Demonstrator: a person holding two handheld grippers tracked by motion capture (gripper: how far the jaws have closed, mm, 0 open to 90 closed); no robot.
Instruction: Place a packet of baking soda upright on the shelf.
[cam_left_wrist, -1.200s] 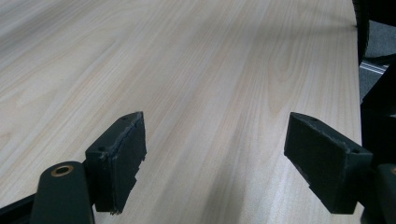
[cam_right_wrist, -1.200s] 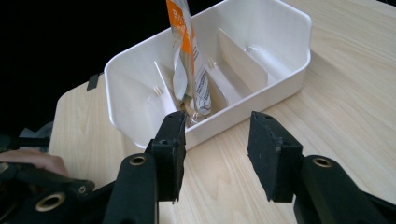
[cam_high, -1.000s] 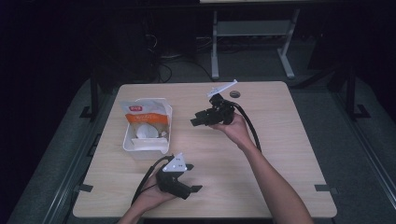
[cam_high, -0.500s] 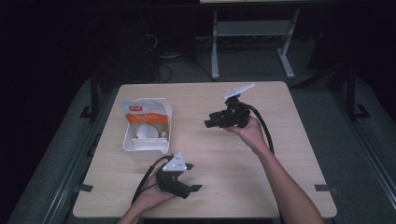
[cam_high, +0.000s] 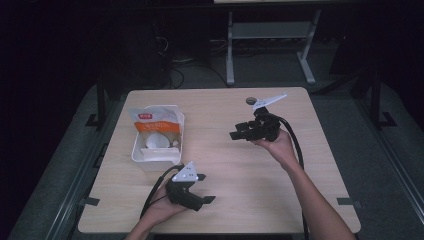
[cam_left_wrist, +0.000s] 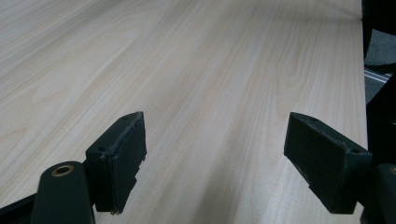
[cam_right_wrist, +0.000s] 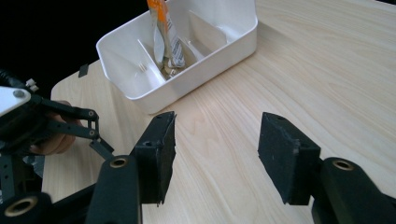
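White bin (cam_high: 142, 156) with orange packet (cam_high: 152, 120) lies well beyond the right gripper's (cam_high: 235, 135) empty, just-widened fingers.

Light wood-grain table (cam_high: 220, 165), rounded corners, set on a dark grey floor (cam_high: 380, 165). Small dark round object (cam_high: 250, 101) lying on the tabletop near the far edge; what it is cannot be told. White metal frame (cam_high: 270, 35) with a crossbar and two legs standing on the floor beyond the table, in shadow.
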